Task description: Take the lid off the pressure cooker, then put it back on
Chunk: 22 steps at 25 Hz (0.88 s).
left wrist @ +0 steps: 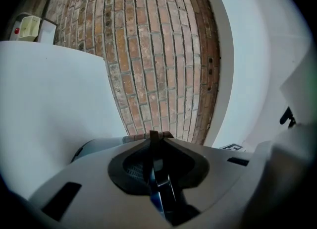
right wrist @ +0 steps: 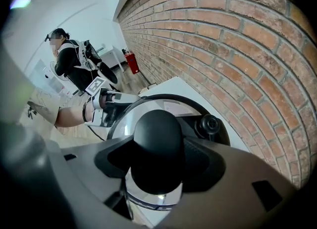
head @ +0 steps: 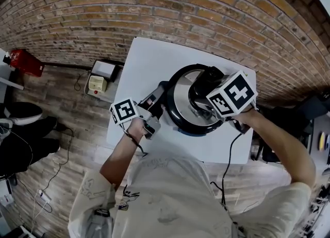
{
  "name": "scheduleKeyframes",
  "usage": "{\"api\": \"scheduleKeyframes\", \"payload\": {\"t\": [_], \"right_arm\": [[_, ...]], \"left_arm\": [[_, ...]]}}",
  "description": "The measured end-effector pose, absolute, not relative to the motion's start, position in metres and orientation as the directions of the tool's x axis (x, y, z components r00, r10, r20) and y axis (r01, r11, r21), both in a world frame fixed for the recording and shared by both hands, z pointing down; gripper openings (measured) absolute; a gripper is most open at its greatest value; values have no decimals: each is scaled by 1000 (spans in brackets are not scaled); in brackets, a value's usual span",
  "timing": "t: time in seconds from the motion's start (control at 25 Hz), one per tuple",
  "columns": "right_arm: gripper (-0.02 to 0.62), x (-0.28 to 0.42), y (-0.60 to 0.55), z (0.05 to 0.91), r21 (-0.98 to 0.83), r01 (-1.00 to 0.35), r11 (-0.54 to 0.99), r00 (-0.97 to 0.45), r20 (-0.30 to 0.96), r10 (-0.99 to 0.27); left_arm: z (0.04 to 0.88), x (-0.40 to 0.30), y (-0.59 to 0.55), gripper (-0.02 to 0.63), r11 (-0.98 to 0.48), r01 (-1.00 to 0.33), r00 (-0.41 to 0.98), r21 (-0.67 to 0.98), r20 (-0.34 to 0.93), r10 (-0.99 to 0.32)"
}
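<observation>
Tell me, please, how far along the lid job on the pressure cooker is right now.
Done: nothing visibly; the lid sits on the pressure cooker, and whether it has already been off cannot be told. In hand: the right gripper is closed on the lid's knob, the left gripper clamps the side handle. Left: probably lifting the lid off and reseating it.

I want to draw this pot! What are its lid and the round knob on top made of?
The lid looks like polished metal, since it is silvery and mirror-bright with reflections. The knob looks like black plastic. It is smooth with only a faint sheen, though it could be hard rubber.
</observation>
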State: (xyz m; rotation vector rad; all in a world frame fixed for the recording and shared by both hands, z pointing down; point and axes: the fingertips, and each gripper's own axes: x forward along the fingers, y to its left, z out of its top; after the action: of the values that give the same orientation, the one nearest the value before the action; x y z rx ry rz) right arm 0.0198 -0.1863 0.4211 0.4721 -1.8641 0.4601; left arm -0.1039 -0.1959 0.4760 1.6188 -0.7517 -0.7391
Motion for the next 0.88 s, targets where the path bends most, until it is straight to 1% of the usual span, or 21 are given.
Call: {"api": "scheduleKeyframes", "payload": {"t": [0.16,0.32,0.48,0.88], "right_arm": [[290,20,-186,420,-87,-498,863,-307,948,-82],[290,19,-185,414,-72,-473,878,-301,950,-85],[290,14,-182,407,-90,-449,889,-330,941,-71],[290,30,-180,392,-78,-457,886,-352,931,-99]], "left_arm": [[479,-105,-195,82,-140,-96,601,985,-55,-798],[475,-104,-195,81,-149,-72,601,986,-76,-796],[476,-103,-195,82,-145,-76,599,986,-71,-797],[483,-108,-193,81,-123,-117,602,985,-28,-798]]}}
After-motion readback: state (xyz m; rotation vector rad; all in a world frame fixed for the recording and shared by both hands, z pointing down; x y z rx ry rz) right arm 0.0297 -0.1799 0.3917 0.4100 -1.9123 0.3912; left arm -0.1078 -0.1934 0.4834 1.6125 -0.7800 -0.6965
